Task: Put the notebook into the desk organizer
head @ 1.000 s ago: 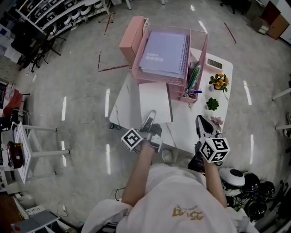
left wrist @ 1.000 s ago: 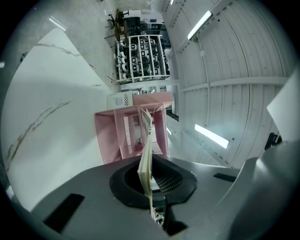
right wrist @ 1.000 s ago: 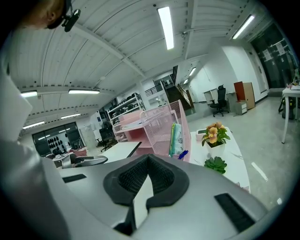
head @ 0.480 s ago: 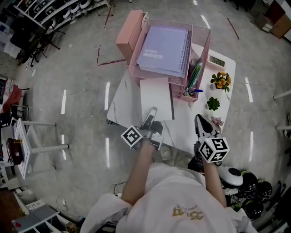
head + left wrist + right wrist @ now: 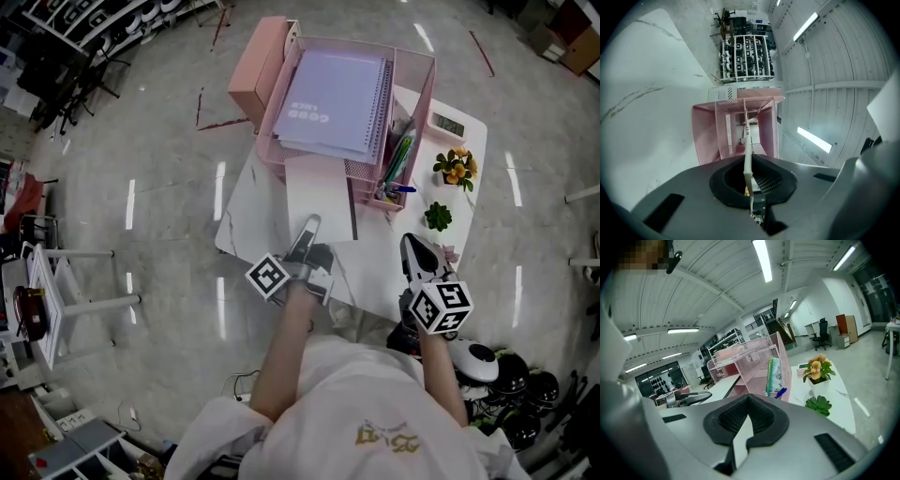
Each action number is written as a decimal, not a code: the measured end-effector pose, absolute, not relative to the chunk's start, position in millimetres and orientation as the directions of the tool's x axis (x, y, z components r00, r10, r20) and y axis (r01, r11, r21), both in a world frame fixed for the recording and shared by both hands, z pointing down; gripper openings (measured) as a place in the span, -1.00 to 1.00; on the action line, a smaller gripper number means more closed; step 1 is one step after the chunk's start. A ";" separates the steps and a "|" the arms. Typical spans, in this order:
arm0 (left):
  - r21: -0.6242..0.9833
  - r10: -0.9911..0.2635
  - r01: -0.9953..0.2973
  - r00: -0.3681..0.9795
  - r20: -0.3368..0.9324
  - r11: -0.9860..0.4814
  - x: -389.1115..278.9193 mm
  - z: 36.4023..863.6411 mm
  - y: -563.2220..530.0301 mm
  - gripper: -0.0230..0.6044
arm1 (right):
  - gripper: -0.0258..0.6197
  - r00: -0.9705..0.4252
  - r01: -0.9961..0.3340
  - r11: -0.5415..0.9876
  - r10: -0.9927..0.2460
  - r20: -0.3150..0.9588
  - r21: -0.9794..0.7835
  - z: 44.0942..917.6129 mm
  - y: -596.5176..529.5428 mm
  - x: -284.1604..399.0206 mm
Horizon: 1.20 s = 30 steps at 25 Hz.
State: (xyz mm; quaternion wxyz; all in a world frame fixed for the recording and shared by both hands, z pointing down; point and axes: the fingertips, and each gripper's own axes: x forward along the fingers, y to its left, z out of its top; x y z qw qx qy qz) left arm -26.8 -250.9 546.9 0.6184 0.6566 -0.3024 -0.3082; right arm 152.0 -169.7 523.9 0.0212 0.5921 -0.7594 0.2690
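The left gripper [image 5: 308,231] is clamped tight on the near edge of the white notebook [image 5: 320,192]. The notebook's long axis runs straight ahead, and its far edge meets the front of the pink desk organizer [image 5: 413,94].

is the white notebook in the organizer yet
Not fully: most of the notebook shows outside the organizer, clamped by the left hand-held gripper.

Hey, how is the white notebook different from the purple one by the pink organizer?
The purple notebook lies on the desk organizer's top tray; the white notebook sits lower, its far edge reaching the organizer's front. The left gripper is shut on the white notebook's near edge; nothing holds the purple notebook. Both lie flat.
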 end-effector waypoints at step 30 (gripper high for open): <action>0.986 -0.775 -0.145 0.631 0.029 -0.081 0.3 551.9 -325.7 -0.63 | -0.88 -0.318 -0.903 0.139 -0.854 0.412 -0.407 551.7 -218.6 179.6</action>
